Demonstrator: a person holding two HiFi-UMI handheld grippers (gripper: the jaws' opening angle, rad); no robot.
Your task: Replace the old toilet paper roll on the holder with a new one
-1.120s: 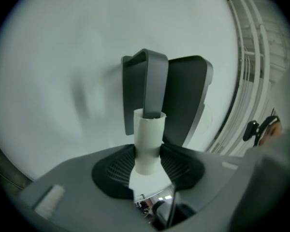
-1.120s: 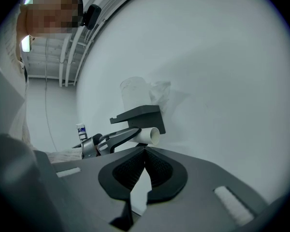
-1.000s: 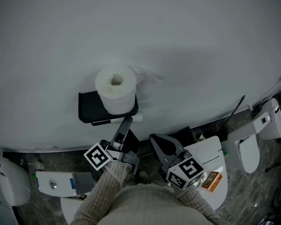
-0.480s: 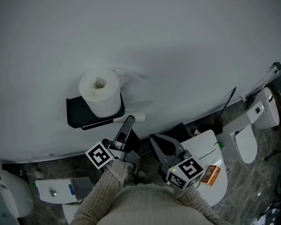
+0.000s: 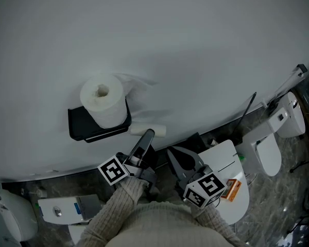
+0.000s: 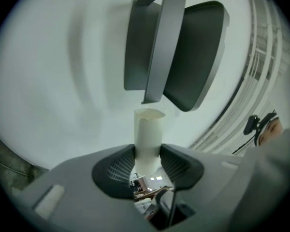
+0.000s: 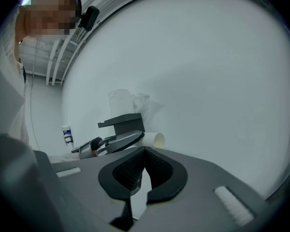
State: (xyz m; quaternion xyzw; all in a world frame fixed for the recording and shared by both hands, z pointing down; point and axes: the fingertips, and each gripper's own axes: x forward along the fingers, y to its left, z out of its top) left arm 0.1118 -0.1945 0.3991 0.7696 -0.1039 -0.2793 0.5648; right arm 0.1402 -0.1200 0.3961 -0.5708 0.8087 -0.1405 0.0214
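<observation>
The left gripper (image 5: pixel 146 137) has drawn the bare paper tube (image 5: pixel 157 130) out to the right of the black holder (image 5: pixel 85 128). Its jaws clamp the tube's near end, and the far end sits just beside the holder's grey bar (image 6: pixel 159 42). A full roll (image 5: pixel 104 100) stands on top of the holder. The right gripper (image 5: pixel 176 157) is near the left one, jaws together on nothing. A plain white wall (image 5: pixel 206 50) lies open all around, with dark stone floor (image 5: pixel 293 199) below.

A white toilet paper roll (image 5: pixel 102 99) tops the black wall holder (image 5: pixel 77 126); below the holder, an off-white cardboard tube (image 5: pixel 158 130), beige ribbed sleeves (image 5: pixel 116 207).
</observation>
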